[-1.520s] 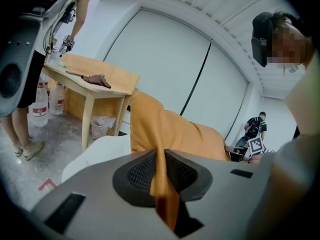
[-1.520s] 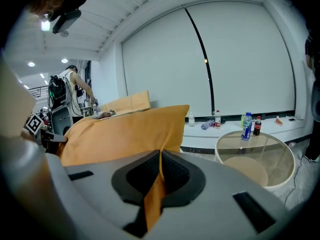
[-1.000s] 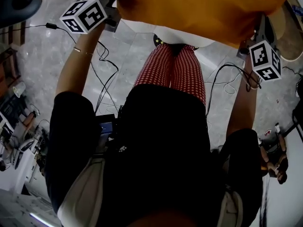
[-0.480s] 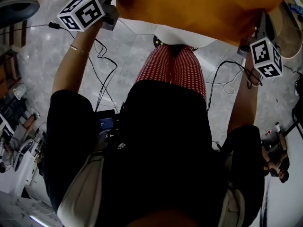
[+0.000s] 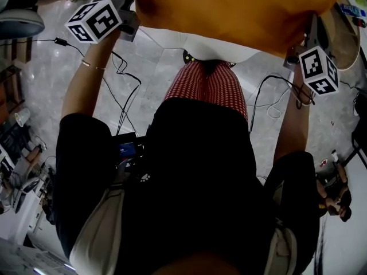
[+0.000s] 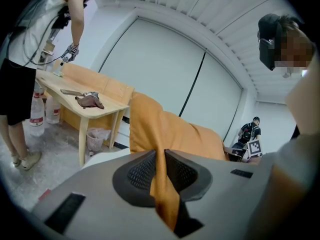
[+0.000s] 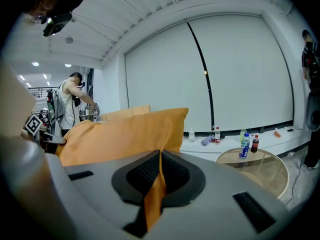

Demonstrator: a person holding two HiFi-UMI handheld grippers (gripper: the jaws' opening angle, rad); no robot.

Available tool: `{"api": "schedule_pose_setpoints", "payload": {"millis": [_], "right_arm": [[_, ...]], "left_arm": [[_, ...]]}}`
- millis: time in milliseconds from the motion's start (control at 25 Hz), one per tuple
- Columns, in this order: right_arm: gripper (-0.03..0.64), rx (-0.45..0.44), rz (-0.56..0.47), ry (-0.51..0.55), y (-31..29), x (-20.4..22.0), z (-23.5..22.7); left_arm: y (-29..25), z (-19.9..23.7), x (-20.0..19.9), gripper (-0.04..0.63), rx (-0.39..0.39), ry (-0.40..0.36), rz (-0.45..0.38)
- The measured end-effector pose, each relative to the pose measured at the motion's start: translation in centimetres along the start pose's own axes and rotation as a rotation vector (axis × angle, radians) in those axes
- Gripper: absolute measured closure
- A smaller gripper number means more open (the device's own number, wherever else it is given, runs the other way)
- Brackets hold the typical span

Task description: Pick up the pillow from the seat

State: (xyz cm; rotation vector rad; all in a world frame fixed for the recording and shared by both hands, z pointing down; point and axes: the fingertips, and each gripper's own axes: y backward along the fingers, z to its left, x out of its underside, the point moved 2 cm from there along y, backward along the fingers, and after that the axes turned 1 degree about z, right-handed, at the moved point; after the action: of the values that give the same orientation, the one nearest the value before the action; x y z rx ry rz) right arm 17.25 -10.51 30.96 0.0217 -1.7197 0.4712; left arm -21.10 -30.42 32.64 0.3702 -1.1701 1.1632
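Pillow (image 5: 241,10) pinched by its fabric at both ends: left gripper (image 6: 162,159) at 11 o'clock, right gripper (image 7: 160,166) at 2 o'clock. Likely soft, light, floppy, so corners are best gripped.

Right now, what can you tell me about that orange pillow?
The pillow is plain orange fabric, soft and creased, with pointed corners. It is held up between two grippers: the left gripper pinches a fold of cloth at one end, the right gripper at the other. It hangs over a white seat; whether they touch can't be told.

One pillow (image 5: 241,10), two grippers (image 6: 161,156) (image 7: 160,159), and perhaps four small bottles (image 7: 244,145) (image 7: 255,143) (image 7: 216,134) (image 7: 191,134)
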Motion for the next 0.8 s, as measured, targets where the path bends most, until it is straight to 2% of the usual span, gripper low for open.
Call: {"api": "schedule_pose_setpoints", "payload": {"millis": [640, 800], "right_arm": [[0.589, -0.003, -0.025, -0.023, 2.3, -2.3, -0.2], [0.589, -0.003, -0.046, -0.033, 3.0, -2.8, -0.1]], "left_arm": [[1.5, -2.4, -2.4, 0.532, 0.022, -0.015, -0.023], [1.9, -2.8, -2.5, 0.532, 0.020, 0.007, -0.032]]}}
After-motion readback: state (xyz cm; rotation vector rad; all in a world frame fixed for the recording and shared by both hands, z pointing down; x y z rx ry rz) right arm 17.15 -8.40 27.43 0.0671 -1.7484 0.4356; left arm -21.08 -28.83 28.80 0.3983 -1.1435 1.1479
